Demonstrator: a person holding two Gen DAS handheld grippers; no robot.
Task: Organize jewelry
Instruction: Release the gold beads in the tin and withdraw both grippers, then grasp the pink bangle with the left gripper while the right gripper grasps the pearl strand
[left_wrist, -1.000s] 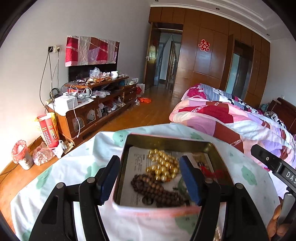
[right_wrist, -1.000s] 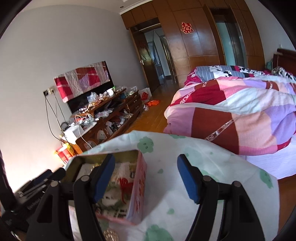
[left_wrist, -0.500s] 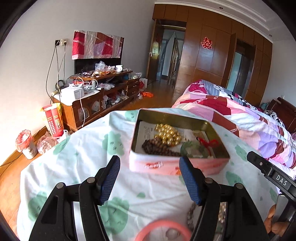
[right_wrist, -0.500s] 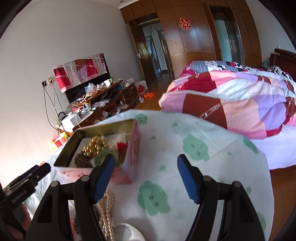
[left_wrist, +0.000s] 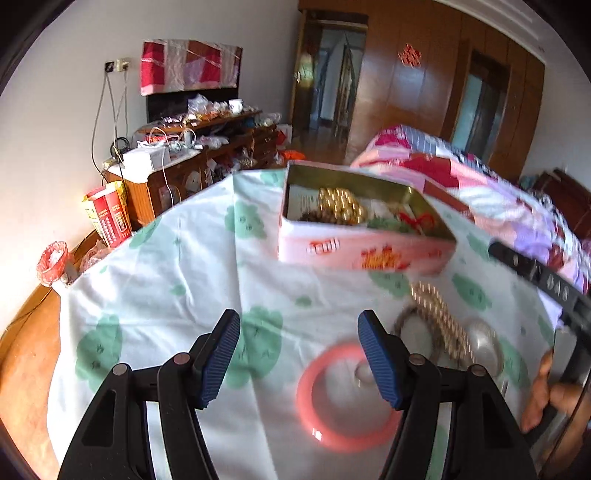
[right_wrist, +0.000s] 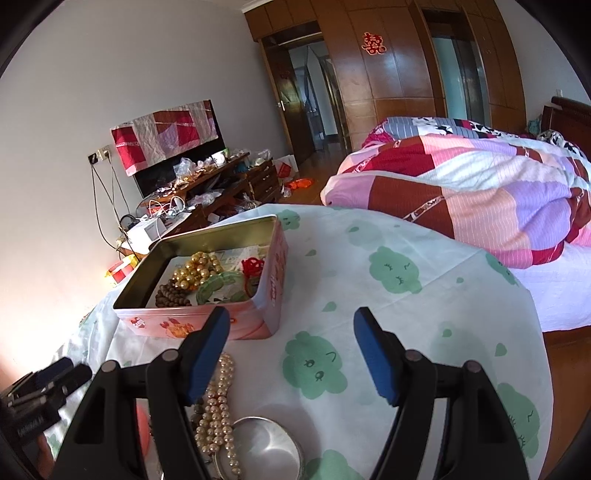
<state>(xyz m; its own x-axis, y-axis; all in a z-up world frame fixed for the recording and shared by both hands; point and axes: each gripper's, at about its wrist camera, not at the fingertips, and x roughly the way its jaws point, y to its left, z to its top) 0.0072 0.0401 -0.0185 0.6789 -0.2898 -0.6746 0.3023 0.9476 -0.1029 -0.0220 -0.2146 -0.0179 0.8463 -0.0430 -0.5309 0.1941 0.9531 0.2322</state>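
Partly blurred in the left wrist view, a pink tin box (left_wrist: 354, 254) stands open on a white tablecloth (left_wrist: 177, 280) printed with green clouds, serving as the landmark for a scatter of jewelry. Inside the box lie a gold bead strand (right_wrist: 192, 271), a dark wooden bead strand (right_wrist: 170, 295), a green bangle (right_wrist: 214, 286) and a red knotted ornament (right_wrist: 253, 266); paper lines the bottom. The box is rectangular with rounded corners, its long axis running toward the far wall in the right wrist view. Nearer the cameras than the box, a pearl necklace (right_wrist: 218, 398) lies doubled in a long line pointing roughly back at the box, its near end cut off by the frame. Beside it rests a smooth silver bangle (right_wrist: 266, 446), partly out of frame. A glossy pink bangle (left_wrist: 343, 398) lies flat, half hidden behind the left gripper (left_wrist: 299, 362), whose blue ribbed pads stand wide apart and empty. The right gripper (right_wrist: 291, 354) is likewise spread wide over bare cloth, holding nothing. A hand (left_wrist: 550, 395) grips the right tool's handle at the frame edge.
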